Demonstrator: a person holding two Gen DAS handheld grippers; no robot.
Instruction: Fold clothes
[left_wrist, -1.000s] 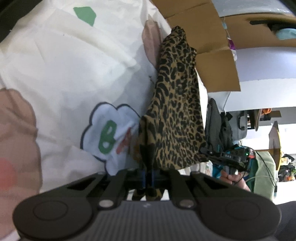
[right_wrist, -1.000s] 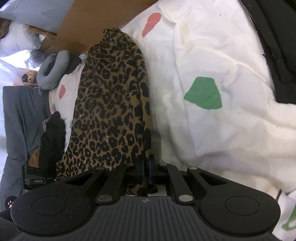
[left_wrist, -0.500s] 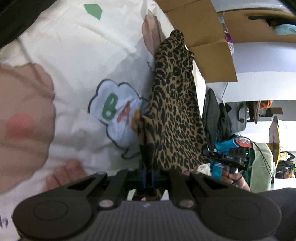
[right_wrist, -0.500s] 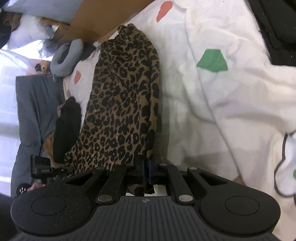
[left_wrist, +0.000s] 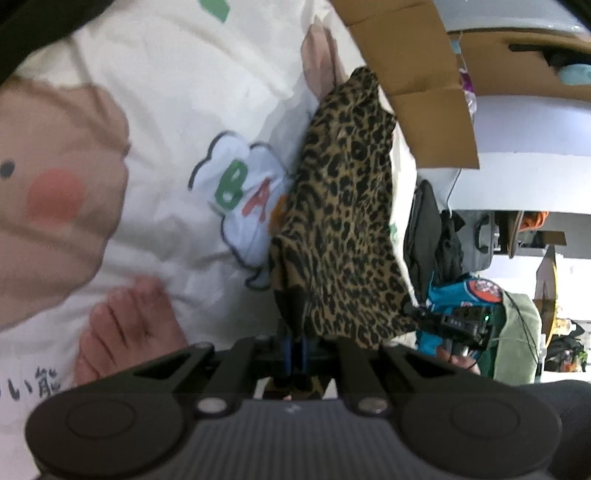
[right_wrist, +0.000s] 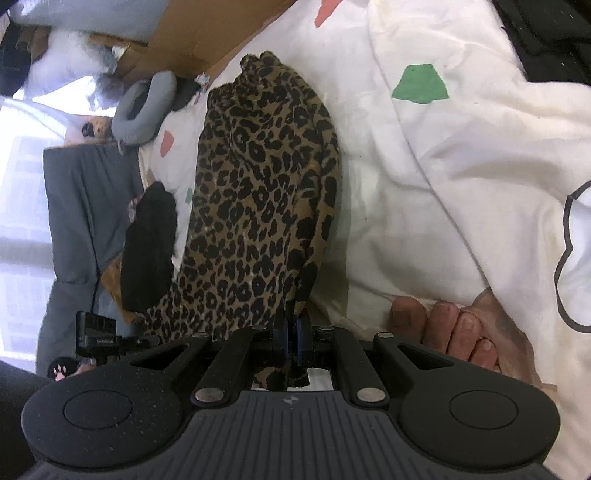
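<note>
A leopard-print garment (left_wrist: 343, 206) hangs stretched between both grippers over a white printed bedsheet (left_wrist: 177, 96). My left gripper (left_wrist: 295, 350) is shut on one near corner of it. In the right wrist view the same leopard-print garment (right_wrist: 258, 192) runs away from my right gripper (right_wrist: 291, 343), which is shut on the other near corner. The far end of the cloth rests on the sheet near a cardboard box (left_wrist: 417, 74). The other gripper (left_wrist: 458, 321) shows at the right of the left wrist view, and the left one (right_wrist: 99, 332) at the left of the right wrist view.
A person's bare toes (left_wrist: 125, 325) rest on the white bedsheet (right_wrist: 461, 155), also the toes (right_wrist: 454, 332) in the right wrist view. A grey neck pillow (right_wrist: 144, 107) and a black cloth (right_wrist: 147, 247) lie at the left. Dark clothing (right_wrist: 554, 33) lies at the far right. Bags and clutter (left_wrist: 436, 236) stand beyond the bed.
Both grippers have drawn back toward the person with the leopard-print garment held between them. The toes and more of the printed sheet have come into view.
</note>
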